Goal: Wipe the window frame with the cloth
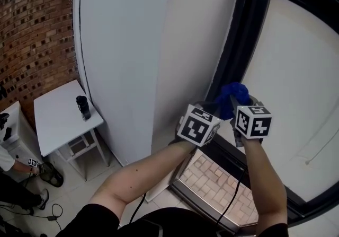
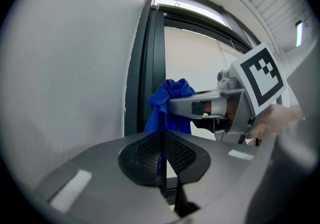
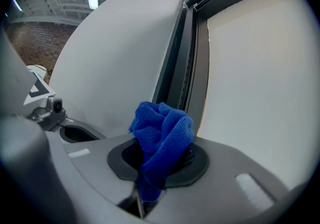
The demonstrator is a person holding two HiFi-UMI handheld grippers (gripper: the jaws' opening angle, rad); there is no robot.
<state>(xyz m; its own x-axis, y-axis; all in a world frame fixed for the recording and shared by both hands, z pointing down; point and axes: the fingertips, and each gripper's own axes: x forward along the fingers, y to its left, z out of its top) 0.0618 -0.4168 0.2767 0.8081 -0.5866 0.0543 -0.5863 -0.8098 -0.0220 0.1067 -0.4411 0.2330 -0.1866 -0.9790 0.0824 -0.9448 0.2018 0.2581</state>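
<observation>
Right tongs (image 3: pixel 162 163) clamp blue cloth (image 3: pixel 162 133) at the dark window frame (image 3: pixel 182 57).

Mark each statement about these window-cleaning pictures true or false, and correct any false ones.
1. The right gripper holds a blue cloth. True.
2. The left gripper has its fingers spread wide apart. False: they are shut together, with nothing between them.
3. The window frame is white. False: it is dark.
4. A dark container stands on the small white table. True.
</observation>
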